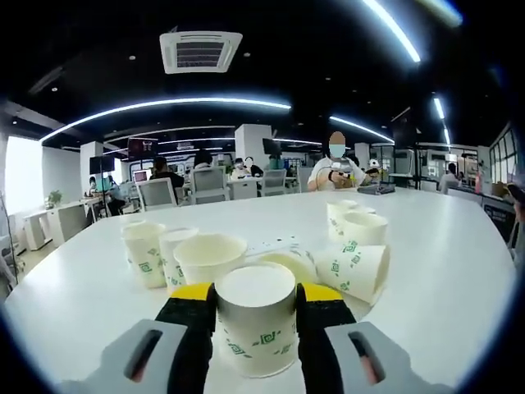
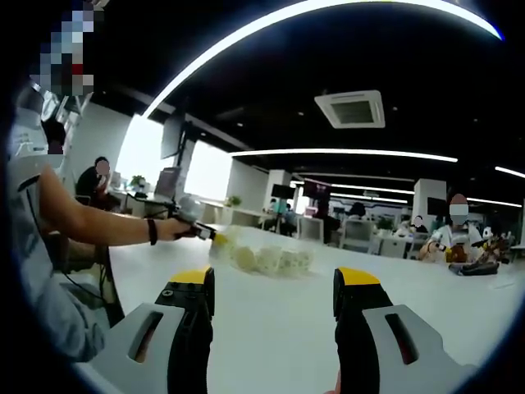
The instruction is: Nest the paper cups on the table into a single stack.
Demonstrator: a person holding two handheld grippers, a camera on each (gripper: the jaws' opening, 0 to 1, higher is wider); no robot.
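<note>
White paper cup with green print is clamped between the left gripper jaws, above the white table. Right gripper is open, empty. Next it probably needs nesting into an upright cup.

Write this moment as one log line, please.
left gripper: shut on white paper cup | right gripper: open, empty | loose cups: unstacked on white table

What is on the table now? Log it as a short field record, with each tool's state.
left tool: shut on held paper cup, upright, open end up
loose cups: cluster on white table; upright cups at left, tipped cup on its side at right, cups behind it
right tool: open, empty, above the table
stack: not yet formed
</note>
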